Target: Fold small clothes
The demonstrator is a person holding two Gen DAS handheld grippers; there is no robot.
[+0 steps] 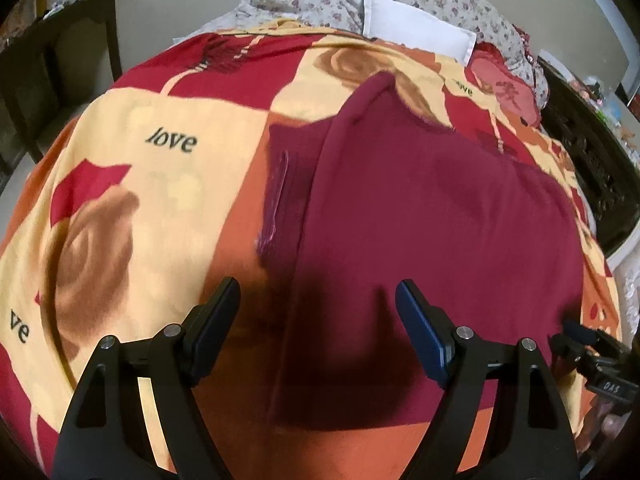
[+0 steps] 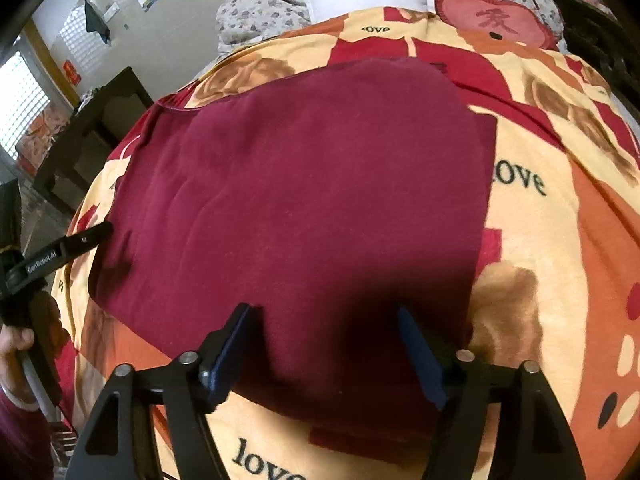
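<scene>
The left gripper hangs with its jaws spread apart and nothing between them, just above the near left part of the dark red cloth; the cloth lies flat on the bedspread with the big roses and the word "love"; from this gripper the cloth lies straight ahead and a bit to the right, and its long side seems to run away toward the far end of the bed; a folded edge with a pale seam shows on its left side; the right gripper is also spread wide and holds nothing, low over the near edge of the same cloth; both grippers are about as near to it, one at each near corner, so I think the next move is to pinch the near edge and carry it over; nothing sits on the cloth to get in the way; farther off are a white pillow and a red heart cushion, well apart from the cloth.
</scene>
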